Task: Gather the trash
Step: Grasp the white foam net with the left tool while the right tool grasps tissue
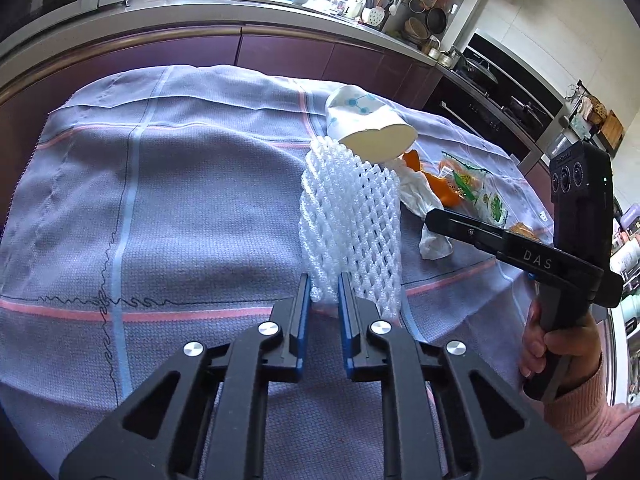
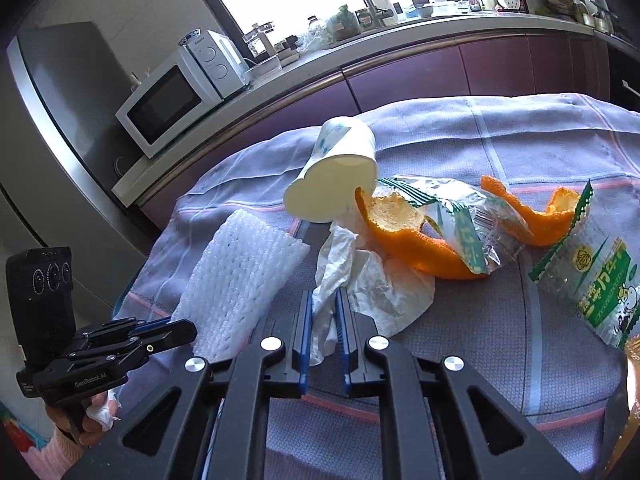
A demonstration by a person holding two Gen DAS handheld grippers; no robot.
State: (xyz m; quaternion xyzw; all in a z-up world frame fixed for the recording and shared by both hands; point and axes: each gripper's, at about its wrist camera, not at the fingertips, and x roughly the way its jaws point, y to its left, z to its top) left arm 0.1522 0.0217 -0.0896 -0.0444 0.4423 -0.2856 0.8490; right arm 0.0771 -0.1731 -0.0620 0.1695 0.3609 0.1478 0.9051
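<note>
Trash collection just getting under way on cloth-covered desk [image 1: 160, 200]. Left hand-held gripper [image 1: 324, 292] pinching near edge of white foam net [image 1: 352, 216]; right hand-held gripper [image 2: 323, 312] pinching crumpled white tissue [image 2: 360, 276]. Both items still lying on cloth, not yet lifting. Tipped paper cup [image 2: 336, 176], orange peels [image 2: 404, 236] and printed snack wrappers [image 2: 592, 276] waiting untouched just beyond. No bin or bag showing in either view; most of job remaining.
</note>
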